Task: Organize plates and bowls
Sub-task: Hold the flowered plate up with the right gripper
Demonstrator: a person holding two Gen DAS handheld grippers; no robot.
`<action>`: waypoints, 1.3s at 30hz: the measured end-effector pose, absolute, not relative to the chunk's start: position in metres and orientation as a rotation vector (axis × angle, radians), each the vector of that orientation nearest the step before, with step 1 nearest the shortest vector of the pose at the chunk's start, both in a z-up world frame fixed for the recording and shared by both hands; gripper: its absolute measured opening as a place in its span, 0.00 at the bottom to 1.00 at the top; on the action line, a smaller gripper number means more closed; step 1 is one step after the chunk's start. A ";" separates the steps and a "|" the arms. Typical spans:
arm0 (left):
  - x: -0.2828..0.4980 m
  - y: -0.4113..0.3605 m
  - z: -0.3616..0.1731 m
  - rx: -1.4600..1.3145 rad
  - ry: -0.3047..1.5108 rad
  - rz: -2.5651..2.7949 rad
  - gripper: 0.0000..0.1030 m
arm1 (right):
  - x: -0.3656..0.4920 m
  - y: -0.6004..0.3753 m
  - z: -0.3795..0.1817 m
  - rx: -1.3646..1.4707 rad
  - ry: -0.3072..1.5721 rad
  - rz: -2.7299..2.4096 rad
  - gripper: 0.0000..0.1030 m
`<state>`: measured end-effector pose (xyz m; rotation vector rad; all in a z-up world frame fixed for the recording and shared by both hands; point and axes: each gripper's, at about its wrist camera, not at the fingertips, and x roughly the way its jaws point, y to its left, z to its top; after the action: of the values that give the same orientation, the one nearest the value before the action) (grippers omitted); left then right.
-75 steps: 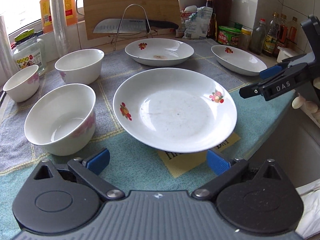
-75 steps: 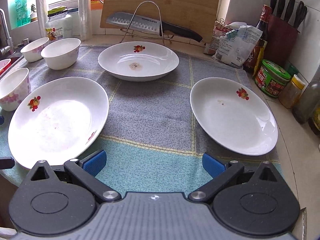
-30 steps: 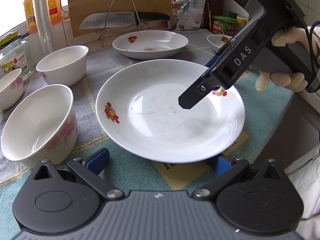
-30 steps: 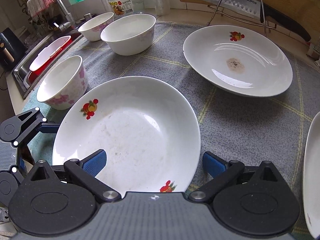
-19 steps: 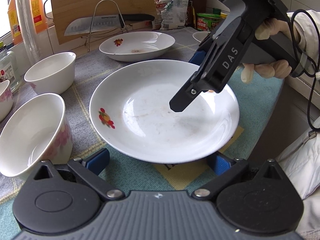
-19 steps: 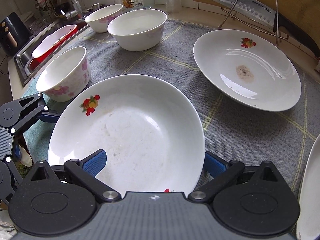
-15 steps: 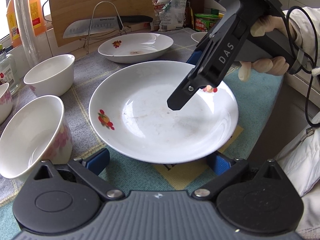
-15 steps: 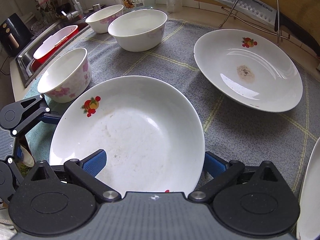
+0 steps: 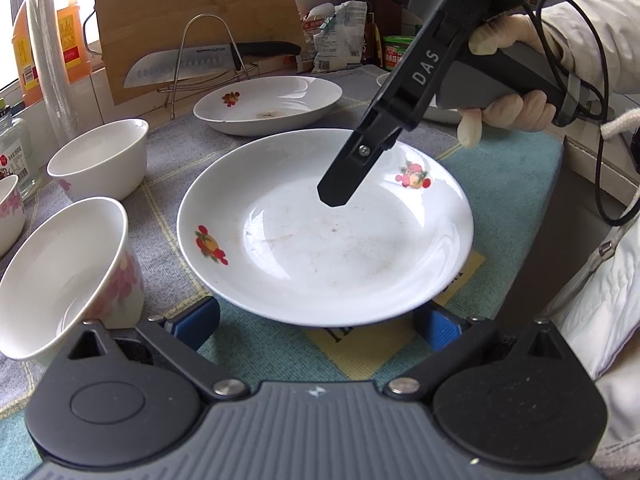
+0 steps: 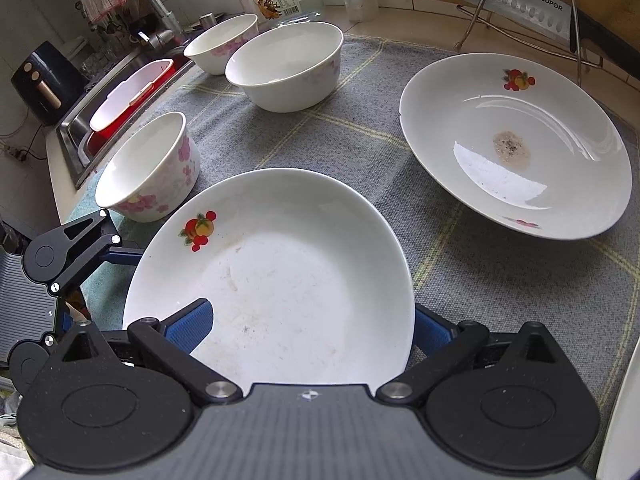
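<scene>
The right claw [image 10: 308, 326] is spread wide, its blue pads [image 10: 188, 326] set to either side of the near plate [image 10: 280, 280]; one pad is seen over the plate's inner face, the other past its rim, and nothing is gripped. In the left wrist view the same claw [image 9: 334, 196] is seen from the side, slanting down over the plate's middle, carried by a gloved hand [image 9: 508, 96]; whether the plate is touched cannot be told. The left claw [image 9: 316, 326] is likewise held wide, its pads at the plate's [image 9: 324, 228] near rim, the right one partly under it, with nothing clasped.

The near plate lies close to the front edge of the worktop [image 9: 516, 168], on a grey and green cloth [image 10: 480, 280]. Open cloth is left between it and the far plate [image 10: 516, 144], which carries a brown stain and stands well apart. A third plate is only glimpsed at the right border of the right wrist view.

A flowered bowl [image 10: 150, 168] stands just beside the near plate's left rim. Two more bowls, a large one [image 10: 286, 66] and a smaller one [image 10: 222, 42] touching it, are set further back. Beyond them a sink [image 10: 120, 104] with a red basin is seen.

Behind the far plate a wire rack [image 9: 208, 56] with a cleaver [image 9: 188, 68] and a wooden board [image 9: 192, 12] close off the rear; bottles and packets crowd the back corner
</scene>
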<state>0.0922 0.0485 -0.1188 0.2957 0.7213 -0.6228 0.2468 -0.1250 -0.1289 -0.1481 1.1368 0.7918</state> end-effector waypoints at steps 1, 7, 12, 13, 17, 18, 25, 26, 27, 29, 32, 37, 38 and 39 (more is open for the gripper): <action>0.093 0.048 -0.119 0.296 0.720 -0.622 0.99 | 0.248 -0.125 -0.129 -0.142 1.139 0.796 1.00; 0.092 0.049 -0.118 0.301 0.708 -0.606 0.99 | 0.252 -0.123 -0.128 -0.133 1.149 0.834 0.98; 0.092 0.049 -0.118 0.295 0.709 -0.602 0.99 | 0.256 -0.124 -0.129 -0.113 1.145 0.842 0.95; 0.092 0.049 -0.118 0.297 0.707 -0.603 0.99 | 0.256 -0.124 -0.129 -0.110 1.146 0.842 0.95; 0.089 0.046 -0.118 0.322 0.684 -0.609 0.99 | 0.257 -0.125 -0.129 -0.112 1.147 0.830 0.91; 0.088 0.046 -0.118 0.333 0.674 -0.614 0.99 | 0.256 -0.124 -0.128 -0.117 1.150 0.827 0.91; 0.090 0.043 -0.117 0.347 0.660 -0.619 0.98 | 0.255 -0.124 -0.129 -0.139 1.141 0.832 0.90; 0.091 0.043 -0.117 0.346 0.664 -0.619 0.98 | 0.255 -0.125 -0.129 -0.133 1.140 0.831 0.90; 0.092 0.042 -0.117 0.346 0.667 -0.619 0.98 | 0.255 -0.125 -0.128 -0.128 1.141 0.826 0.89; 0.092 0.042 -0.117 0.346 0.670 -0.619 0.98 | 0.254 -0.125 -0.127 -0.135 1.140 0.819 0.88; 0.091 0.042 -0.115 0.347 0.683 -0.617 0.98 | 0.252 -0.126 -0.125 -0.140 1.142 0.811 0.87; 0.090 0.042 -0.116 0.326 0.678 -0.628 0.98 | 0.252 -0.128 -0.126 -0.148 1.151 0.816 0.87; 0.090 0.042 -0.116 0.327 0.676 -0.629 0.98 | 0.254 -0.128 -0.128 -0.144 1.153 0.814 0.86; 0.090 0.042 -0.115 0.328 0.674 -0.628 0.98 | 0.254 -0.129 -0.128 -0.139 1.146 0.818 0.86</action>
<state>0.0897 0.0418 -0.1155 0.3282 0.6736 -0.6284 0.2536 -0.1291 -0.1281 -0.1386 1.1456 0.8175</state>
